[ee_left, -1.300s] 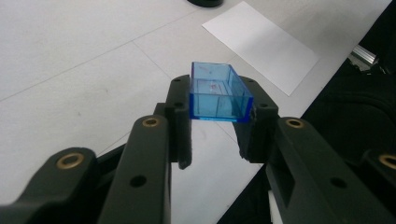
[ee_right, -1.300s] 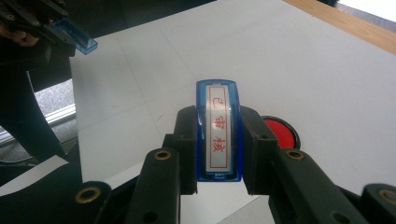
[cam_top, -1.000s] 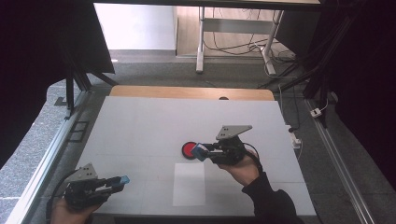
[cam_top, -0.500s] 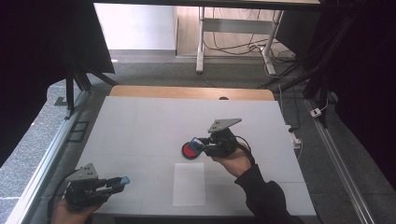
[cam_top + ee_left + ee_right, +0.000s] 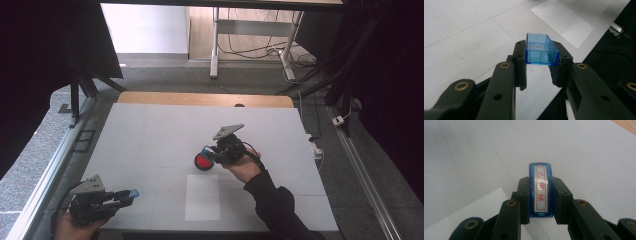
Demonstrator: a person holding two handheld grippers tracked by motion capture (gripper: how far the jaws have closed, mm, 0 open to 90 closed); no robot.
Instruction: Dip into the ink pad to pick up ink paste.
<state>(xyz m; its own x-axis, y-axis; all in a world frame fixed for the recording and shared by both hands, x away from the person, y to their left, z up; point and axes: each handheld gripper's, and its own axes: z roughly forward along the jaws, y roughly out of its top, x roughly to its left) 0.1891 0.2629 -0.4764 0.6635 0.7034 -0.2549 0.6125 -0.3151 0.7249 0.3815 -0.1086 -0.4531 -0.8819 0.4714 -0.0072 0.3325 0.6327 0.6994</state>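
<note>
My right gripper [image 5: 541,195] is shut on a blue stamp [image 5: 541,185] whose white label carries red characters. In the high view the right gripper [image 5: 214,154] hangs at the right edge of a round red ink pad [image 5: 201,161] near the table's middle. My left gripper [image 5: 539,63] is shut on a clear blue rectangular cap [image 5: 540,48]. In the high view the left gripper [image 5: 129,194] sits at the table's front left with the blue cap [image 5: 133,192] at its tips. A white sheet of paper [image 5: 202,196] lies in front of the pad.
The white table [image 5: 150,135] has a wooden strip [image 5: 200,99] along its far edge. Metal rails run along both sides, and a cable with a plug [image 5: 316,147] lies at the right edge. The paper [image 5: 471,213] also shows at lower left in the right gripper view.
My right gripper has moved left with the stamp, from beside the red ink pad to its right edge. The left gripper has stayed in place.
</note>
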